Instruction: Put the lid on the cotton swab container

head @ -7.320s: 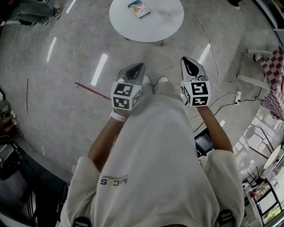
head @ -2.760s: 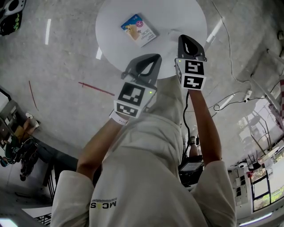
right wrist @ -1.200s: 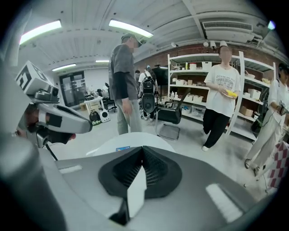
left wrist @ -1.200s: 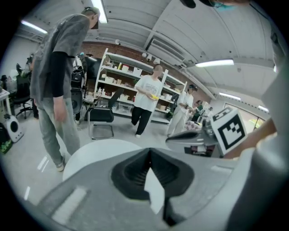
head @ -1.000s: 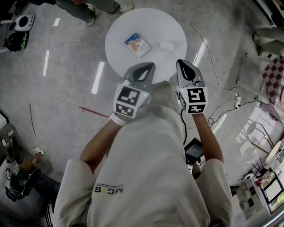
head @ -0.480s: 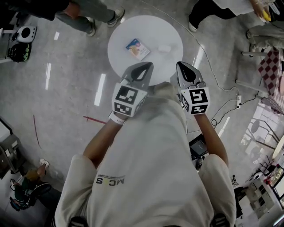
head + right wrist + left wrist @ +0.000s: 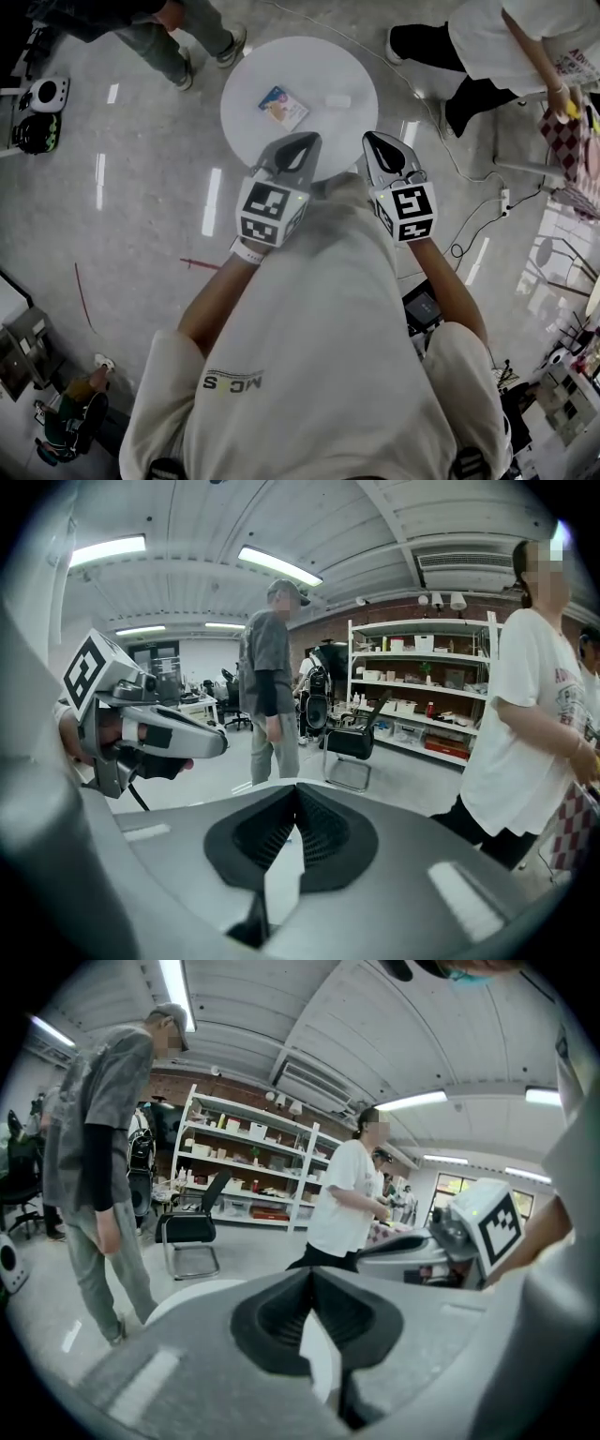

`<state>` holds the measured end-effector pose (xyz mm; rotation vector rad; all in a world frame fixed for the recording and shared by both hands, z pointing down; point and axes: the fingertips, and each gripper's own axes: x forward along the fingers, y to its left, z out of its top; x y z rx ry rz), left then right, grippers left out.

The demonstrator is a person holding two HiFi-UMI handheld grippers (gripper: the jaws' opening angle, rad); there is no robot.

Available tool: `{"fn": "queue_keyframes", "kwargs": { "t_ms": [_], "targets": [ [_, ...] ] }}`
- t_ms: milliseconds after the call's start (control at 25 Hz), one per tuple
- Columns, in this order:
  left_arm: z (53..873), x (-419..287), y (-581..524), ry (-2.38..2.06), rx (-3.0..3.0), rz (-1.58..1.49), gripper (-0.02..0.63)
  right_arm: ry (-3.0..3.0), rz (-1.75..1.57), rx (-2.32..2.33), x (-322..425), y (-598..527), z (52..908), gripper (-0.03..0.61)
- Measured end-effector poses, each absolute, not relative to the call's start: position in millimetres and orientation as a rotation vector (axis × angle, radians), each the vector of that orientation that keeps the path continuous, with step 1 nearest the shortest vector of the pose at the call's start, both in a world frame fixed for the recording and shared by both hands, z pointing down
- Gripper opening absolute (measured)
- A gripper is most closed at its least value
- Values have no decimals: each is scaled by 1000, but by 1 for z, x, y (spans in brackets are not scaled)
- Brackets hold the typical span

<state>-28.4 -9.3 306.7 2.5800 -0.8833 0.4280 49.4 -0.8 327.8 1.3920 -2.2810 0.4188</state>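
Note:
A round white table (image 7: 309, 66) stands ahead of me in the head view. On it lie a flat blue and white pack (image 7: 283, 106) and, apart to its right, a small white piece (image 7: 337, 100); they are too small to tell further. My left gripper (image 7: 305, 141) and right gripper (image 7: 377, 141) are held side by side at chest height, short of the table. Both are shut with nothing in them. In the gripper views the left gripper (image 7: 312, 1274) and right gripper (image 7: 296, 789) show closed tips, with the white tabletop (image 7: 192, 1293) just beyond.
A person in grey (image 7: 159, 28) stands at the table's far left, and a person in a white shirt (image 7: 487, 47) at its far right. Cables (image 7: 469, 244) trail on the floor to the right. A black chair (image 7: 192, 1232) and shelves (image 7: 244, 1166) stand behind.
The person in the white shirt has come further into view at the upper right. The table sits slightly left of where it was. Both grippers stay shut in front of my chest.

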Motion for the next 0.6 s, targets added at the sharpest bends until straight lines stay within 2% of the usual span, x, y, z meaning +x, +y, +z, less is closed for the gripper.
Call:
{"fn": "queue_keyframes", "kwargs": {
  "t_ms": [600],
  "targets": [
    [314,-51,-15,-923,2544,409,0,-2294,438,1414,37,-10,330,-3]
  ]
}}
